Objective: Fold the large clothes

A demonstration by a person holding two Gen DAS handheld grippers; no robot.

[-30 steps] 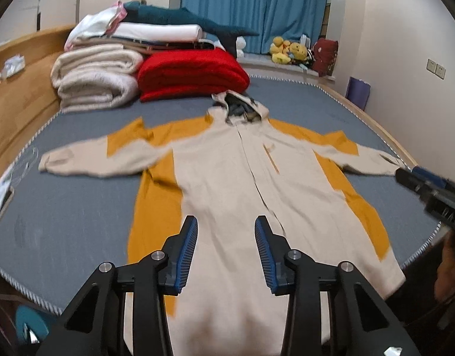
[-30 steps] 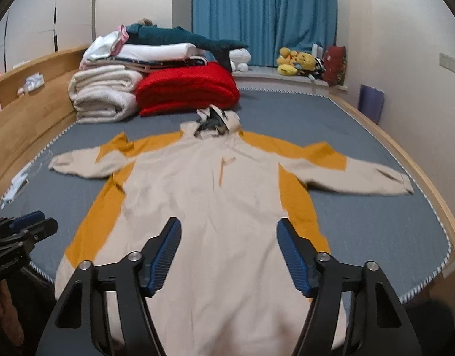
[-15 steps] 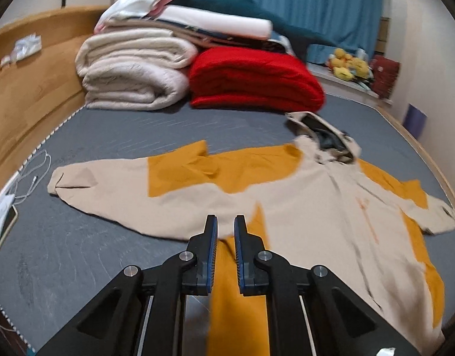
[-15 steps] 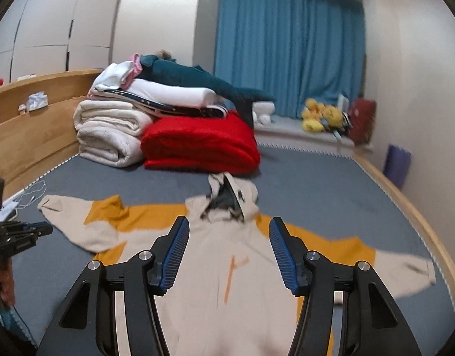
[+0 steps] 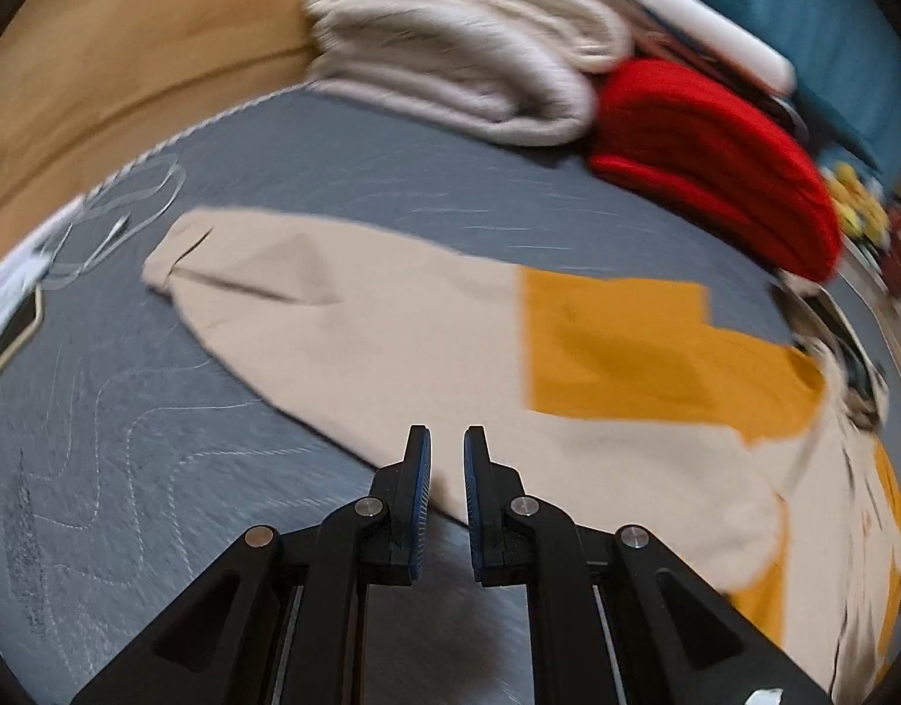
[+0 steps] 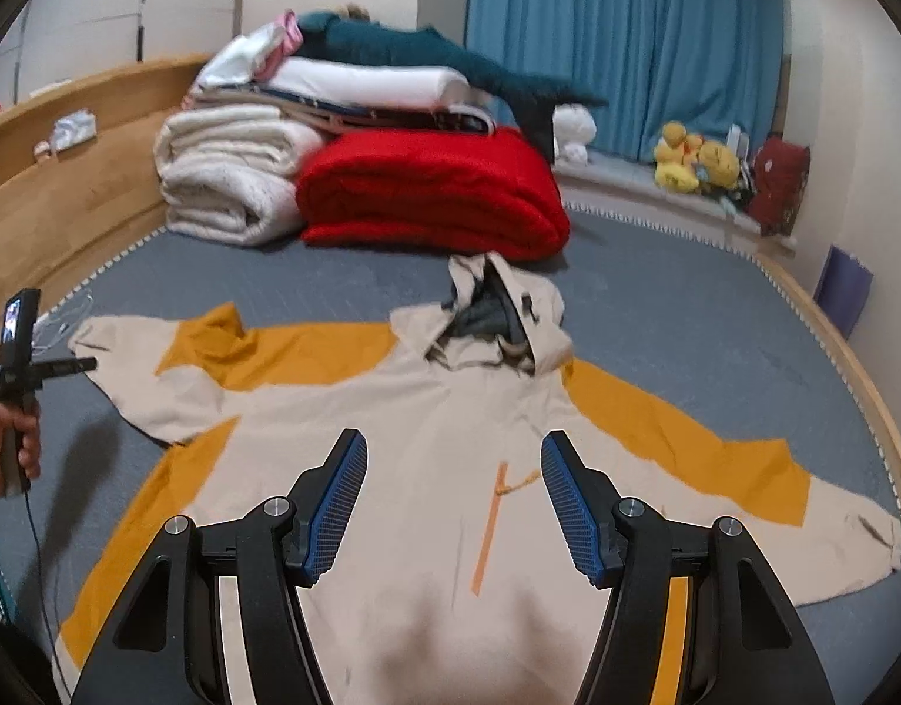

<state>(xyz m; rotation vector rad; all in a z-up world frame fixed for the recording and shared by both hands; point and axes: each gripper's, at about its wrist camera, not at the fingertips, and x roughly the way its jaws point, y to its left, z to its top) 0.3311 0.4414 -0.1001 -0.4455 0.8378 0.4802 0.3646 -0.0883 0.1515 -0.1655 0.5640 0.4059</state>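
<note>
A large beige and orange hooded jacket point(image 6: 450, 440) lies spread flat on the grey bed, sleeves out to both sides, hood point(image 6: 497, 317) toward the headboard end. In the left wrist view its left sleeve point(image 5: 332, 317) runs across the middle. My left gripper point(image 5: 447, 458) hovers over the near edge of that sleeve, jaws nearly closed with a narrow gap and nothing between them. My right gripper point(image 6: 453, 493) is open and empty above the jacket's chest. The left gripper also shows in the right wrist view point(image 6: 68, 364) at the far left, held in a hand.
Folded white blankets point(image 6: 227, 176) and a red blanket point(image 6: 432, 194) are stacked at the far end of the bed. A wooden side rail point(image 6: 68, 176) runs along the left. A phone and white cable point(image 5: 68, 235) lie near the sleeve cuff. Plush toys point(image 6: 691, 158) sit by the blue curtain.
My left gripper closed from wide open to nearly shut and moved left and forward to the left sleeve. My right gripper moved forward over the jacket's chest, still open.
</note>
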